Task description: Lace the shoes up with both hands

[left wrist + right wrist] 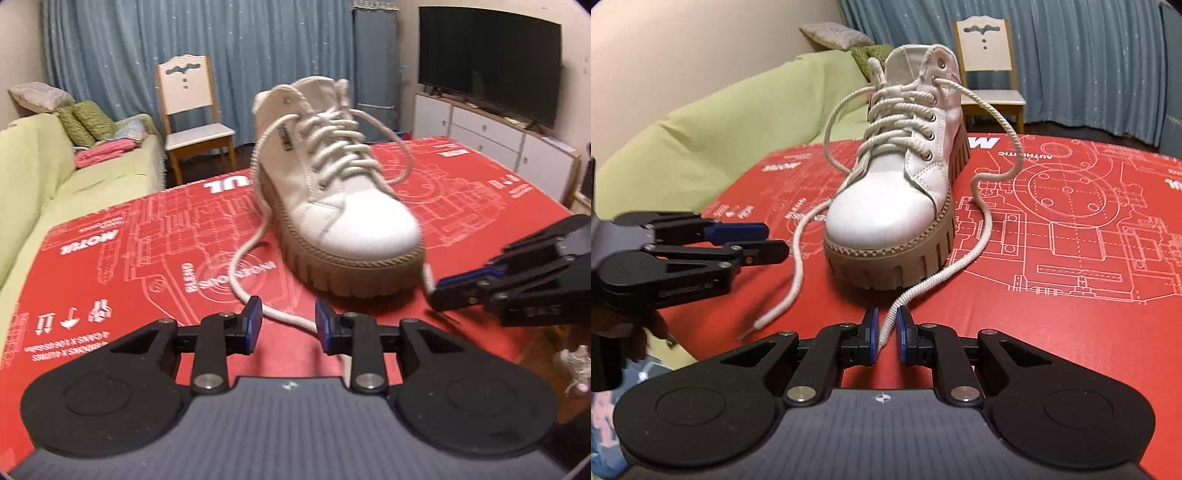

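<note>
Two loose lace ends are what matter right now, but starting with the big stuff: the red cardboard box (pixel 147 229) is the work surface, and the white platform shoe (pixel 354 218) sits upright in the middle of it, toe pointing at both cameras. It's laced most of the way up. The top eyelet (pixel 941 63) looks empty, so I'd guess the job is grabbing both ends to finish off or tie.

The right-side lace (pixel 986 229) snakes down past the sole and runs straight through the right gripper (pixel 886 339). Those jaws are set narrow with the lace between the pads, but I can see gaps, so it doesn't look pinched yet. The left-side lace (pixel 255 236) lies slack on the box and passes under the left gripper (pixel 289 325), whose jaws are spread wide and holding nothing.

My tips: close the right one squarely on the cord before lifting, and drop the left lower so the pads straddle the lace instead of hovering. Pull gently and evenly, or a light shoe like that could slide or tip.

Container-wise, the box is closed, so no idea what's inside. The shoe's opening faces away and I can't see in.
</note>
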Demonstrator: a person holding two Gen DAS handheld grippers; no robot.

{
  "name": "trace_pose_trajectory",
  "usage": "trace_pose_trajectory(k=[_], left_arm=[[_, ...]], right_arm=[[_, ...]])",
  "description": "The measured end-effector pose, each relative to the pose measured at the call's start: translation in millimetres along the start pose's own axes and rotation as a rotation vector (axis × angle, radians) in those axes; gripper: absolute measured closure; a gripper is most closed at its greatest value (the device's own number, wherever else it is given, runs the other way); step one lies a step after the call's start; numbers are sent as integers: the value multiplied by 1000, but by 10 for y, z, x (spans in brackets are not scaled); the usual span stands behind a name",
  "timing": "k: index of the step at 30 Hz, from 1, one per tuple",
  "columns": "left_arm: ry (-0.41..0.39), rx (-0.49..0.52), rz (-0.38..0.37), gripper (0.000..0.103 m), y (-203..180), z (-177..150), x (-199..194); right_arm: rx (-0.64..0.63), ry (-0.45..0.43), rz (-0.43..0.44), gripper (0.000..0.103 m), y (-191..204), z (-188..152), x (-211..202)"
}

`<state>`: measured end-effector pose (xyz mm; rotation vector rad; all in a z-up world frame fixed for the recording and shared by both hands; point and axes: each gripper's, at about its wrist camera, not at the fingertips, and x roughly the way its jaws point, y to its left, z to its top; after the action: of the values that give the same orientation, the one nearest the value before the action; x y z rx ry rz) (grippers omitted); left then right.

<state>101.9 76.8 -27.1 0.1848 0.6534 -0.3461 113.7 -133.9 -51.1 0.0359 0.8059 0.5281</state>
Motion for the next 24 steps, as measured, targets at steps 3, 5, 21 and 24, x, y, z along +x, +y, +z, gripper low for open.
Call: trace_pose_trajectory(k=[3,5,21,24], left_arm=[[25,27,-34,76,-65,-31,6],[46,52,-42,76,-115,-59,31],[67,119,-125,101,-283,-132,17],[46,92,-116,101,-231,-138,-63]], right_arm=[[-2,0,-12,88,-8,-23,2],[-5,1,-18,95,-21,-32,-4],[107,-264,160,102,-226,397,-585],[86,-320,261,103,-74,583,-604]])
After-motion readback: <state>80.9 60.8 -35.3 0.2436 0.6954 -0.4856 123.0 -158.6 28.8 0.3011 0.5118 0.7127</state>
